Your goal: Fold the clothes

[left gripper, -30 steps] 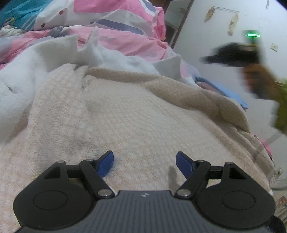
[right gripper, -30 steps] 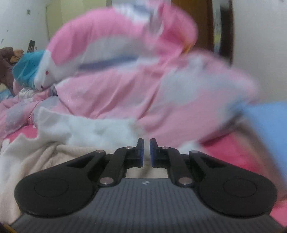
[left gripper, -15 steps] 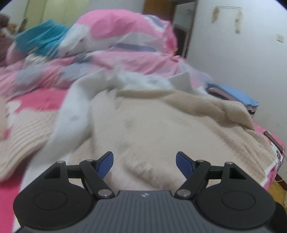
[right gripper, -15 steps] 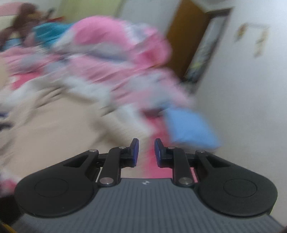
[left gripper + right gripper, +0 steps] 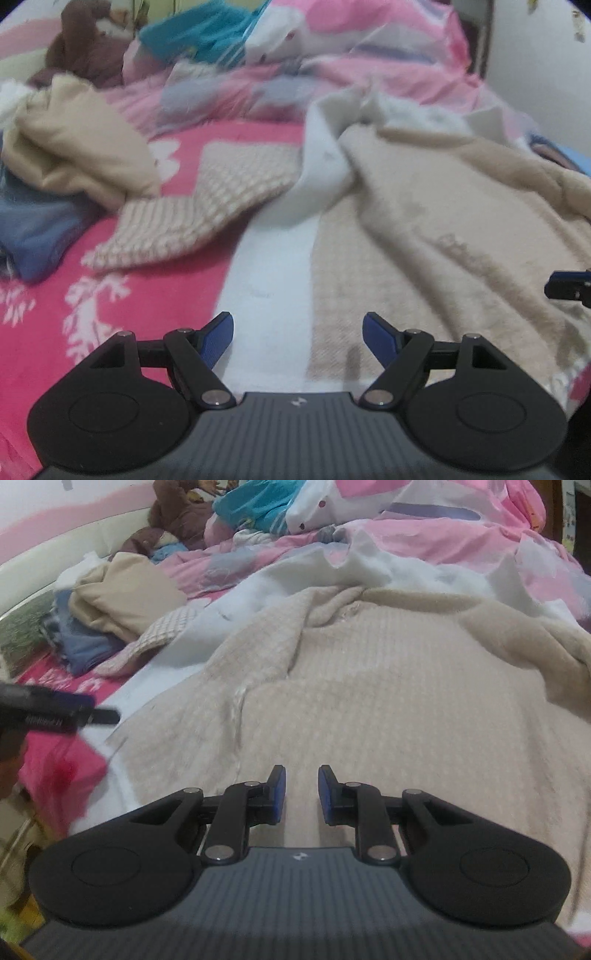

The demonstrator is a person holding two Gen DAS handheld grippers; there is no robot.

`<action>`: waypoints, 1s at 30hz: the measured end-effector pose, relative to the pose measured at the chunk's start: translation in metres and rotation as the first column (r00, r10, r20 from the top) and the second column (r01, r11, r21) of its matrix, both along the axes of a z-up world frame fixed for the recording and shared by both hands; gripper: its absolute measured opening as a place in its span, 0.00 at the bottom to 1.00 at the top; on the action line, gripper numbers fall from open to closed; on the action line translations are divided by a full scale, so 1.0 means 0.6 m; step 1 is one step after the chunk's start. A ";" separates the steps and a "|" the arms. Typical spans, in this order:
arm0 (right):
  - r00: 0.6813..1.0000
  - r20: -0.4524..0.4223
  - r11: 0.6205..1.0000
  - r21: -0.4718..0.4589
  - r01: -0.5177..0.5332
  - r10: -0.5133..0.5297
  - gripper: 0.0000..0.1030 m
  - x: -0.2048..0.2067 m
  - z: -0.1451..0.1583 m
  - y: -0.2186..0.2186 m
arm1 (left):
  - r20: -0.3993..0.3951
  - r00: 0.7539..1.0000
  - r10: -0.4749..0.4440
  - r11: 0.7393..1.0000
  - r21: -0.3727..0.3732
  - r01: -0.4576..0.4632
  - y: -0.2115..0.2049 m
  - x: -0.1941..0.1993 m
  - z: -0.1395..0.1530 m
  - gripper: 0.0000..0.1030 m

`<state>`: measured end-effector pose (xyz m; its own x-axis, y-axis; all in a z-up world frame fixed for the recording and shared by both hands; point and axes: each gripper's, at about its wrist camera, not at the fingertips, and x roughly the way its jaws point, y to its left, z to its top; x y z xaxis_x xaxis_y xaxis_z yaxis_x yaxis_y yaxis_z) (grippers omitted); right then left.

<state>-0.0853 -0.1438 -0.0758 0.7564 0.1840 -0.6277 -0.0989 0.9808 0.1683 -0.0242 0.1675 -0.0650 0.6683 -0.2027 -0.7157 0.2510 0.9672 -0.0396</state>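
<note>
- A big beige sweater lies spread on the bed, with its long way running from the grippers up toward the pink quilt.
- One sleeve sticks out to the left of the sweater, flat on the pink sheet.
- The sweater's near edge sits right under both grippers, and its right side is bunched in a fold.
- Left of the sweater, the sheet has bare room; past that sits a pile of clothes.
- The sweater is bumpy knit outside and white and fluffy inside.
- The left gripper has its fingers spread wide, holding nothing.
- The right gripper has a small gap between its fingers, with nothing in it.
</note>
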 end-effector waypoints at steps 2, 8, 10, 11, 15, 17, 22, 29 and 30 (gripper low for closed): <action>0.999 0.008 0.999 0.019 0.031 -0.031 0.19 0.012 -0.010 0.000 | -0.019 1.000 0.008 1.000 -0.012 -0.009 -0.002 0.009 -0.006 0.76; 0.997 -0.004 0.990 0.119 0.077 -0.077 0.32 0.047 -0.043 -0.008 | -0.008 0.999 0.036 0.996 0.080 -0.035 -0.035 0.019 -0.022 0.76; 0.998 0.000 0.989 0.139 0.057 -0.058 0.42 0.054 -0.050 -0.004 | -0.004 0.999 0.046 0.993 0.106 -0.046 -0.044 0.021 -0.024 0.76; 0.999 0.006 0.990 0.137 0.045 -0.046 0.47 0.055 -0.053 0.001 | -0.001 0.999 0.050 0.992 0.116 -0.050 -0.048 0.021 -0.024 0.76; 1.000 0.005 0.982 0.188 0.020 -0.022 0.56 0.060 -0.058 -0.004 | 0.005 0.998 0.067 0.989 0.133 -0.067 -0.056 0.025 -0.026 0.76; 1.000 0.003 0.969 0.247 0.018 -0.019 0.59 0.060 -0.062 -0.017 | 0.008 0.997 0.075 0.988 0.138 -0.075 -0.060 0.024 -0.028 0.76; 1.000 0.002 0.959 0.284 0.020 -0.022 0.60 0.060 -0.059 -0.024 | 0.019 0.996 0.082 0.984 0.155 -0.084 -0.066 0.020 -0.028 0.76; 0.997 0.061 0.984 0.172 0.040 -0.052 0.63 0.056 -0.028 -0.005 | 0.019 0.997 0.080 0.983 0.165 -0.082 -0.067 0.021 -0.023 0.70; 0.996 0.062 0.986 0.161 0.046 -0.057 0.63 0.057 -0.028 -0.004 | 0.020 0.997 0.081 0.983 0.162 -0.083 -0.067 0.020 -0.023 0.69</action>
<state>-0.0511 -0.1463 -0.0925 0.8063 0.2374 -0.5418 -0.0653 0.9460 0.3174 -0.0120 0.1275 -0.0789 0.6872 -0.0280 -0.7259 0.1699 0.9778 0.1230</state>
